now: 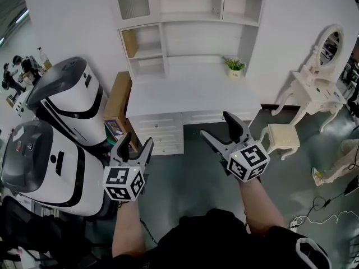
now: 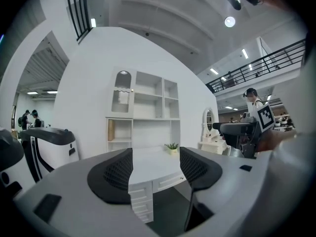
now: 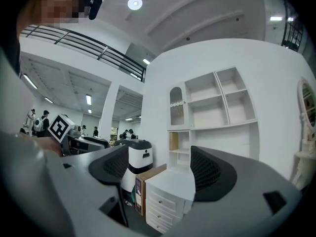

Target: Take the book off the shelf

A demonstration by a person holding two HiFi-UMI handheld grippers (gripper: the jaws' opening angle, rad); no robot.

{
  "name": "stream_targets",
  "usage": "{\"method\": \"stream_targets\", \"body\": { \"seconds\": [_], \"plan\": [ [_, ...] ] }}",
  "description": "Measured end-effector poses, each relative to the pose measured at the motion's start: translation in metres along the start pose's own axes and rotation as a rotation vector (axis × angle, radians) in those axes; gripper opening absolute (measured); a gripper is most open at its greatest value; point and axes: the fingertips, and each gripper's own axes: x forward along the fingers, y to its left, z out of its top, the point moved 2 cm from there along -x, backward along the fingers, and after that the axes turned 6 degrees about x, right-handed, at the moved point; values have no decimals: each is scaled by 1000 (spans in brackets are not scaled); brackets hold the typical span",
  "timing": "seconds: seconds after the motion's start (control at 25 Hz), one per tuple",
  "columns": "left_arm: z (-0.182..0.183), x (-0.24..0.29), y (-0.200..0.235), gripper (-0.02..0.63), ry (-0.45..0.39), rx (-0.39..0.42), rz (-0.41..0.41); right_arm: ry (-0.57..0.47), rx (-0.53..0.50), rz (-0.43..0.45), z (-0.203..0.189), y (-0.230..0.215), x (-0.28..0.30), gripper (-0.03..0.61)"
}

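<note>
To my left stood two white-and-black machines [image 1: 67, 100], then a cardboard box [image 1: 119, 105] just beside the white desk [image 1: 190, 97]. The shelf unit [image 1: 193, 38] held the book [image 1: 130, 42] upright in its lower left cubby, with a potted plant [image 1: 234, 66] at the desk's right, and a stool [image 1: 280, 136] and mirrored vanity [image 1: 317, 77] beyond. Both grippers hung short of the desk, well apart from the book — the left gripper [image 1: 136, 140] had its jaws spread wide with nothing between them, the right gripper [image 1: 216, 125] likewise — empty.

Exhibition hall: staged shelf [image 1: 190, 21], service robots [image 1: 70, 102]
</note>
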Motion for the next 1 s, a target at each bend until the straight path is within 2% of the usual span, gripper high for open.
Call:
{"method": "stream_targets", "body": {
  "seconds": [0.2,0.36,0.6,0.84,1.0],
  "plan": [
    [0,-12,19,288,-17,-59,-42,15,-2,20,-5,23,15,380],
    [-8,-14,27,288,5,-54,-48,27,24,42,-10,30,31,380],
    [-25,-4,48,288,39,-48,-15,30,43,104,-15,35,69,380],
    [-36,33,74,288,65,-59,31,53,62,129,-32,9,115,380],
    [-44,80,86,288,103,-66,25,72,88,132,-45,-25,151,380]
  ]
}}
